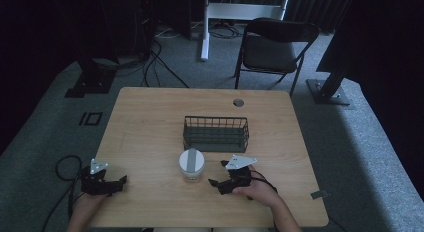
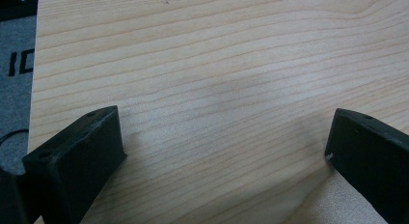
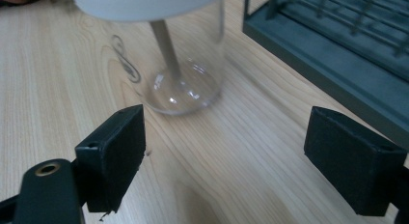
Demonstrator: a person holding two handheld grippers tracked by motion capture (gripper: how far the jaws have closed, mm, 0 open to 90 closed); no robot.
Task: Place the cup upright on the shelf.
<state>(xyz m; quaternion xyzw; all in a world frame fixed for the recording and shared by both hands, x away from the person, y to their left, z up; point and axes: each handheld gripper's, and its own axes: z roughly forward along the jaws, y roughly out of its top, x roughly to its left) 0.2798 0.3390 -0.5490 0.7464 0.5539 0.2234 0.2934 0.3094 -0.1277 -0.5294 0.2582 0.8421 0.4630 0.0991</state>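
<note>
The right gripper [image 1: 220, 173] has bare desk [image 1: 150, 127] between it and the jar [image 1: 192, 164]. The wire basket [image 1: 216, 133] stands just behind the jar and blocks that way. The left gripper [image 1: 120, 182] has bare wood all around it.

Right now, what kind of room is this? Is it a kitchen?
Probably not a kitchen; more likely a lab or recording studio. Dark curtains hang around a wooden table, cables trail over grey carpet, and a folding chair stands behind.
</note>
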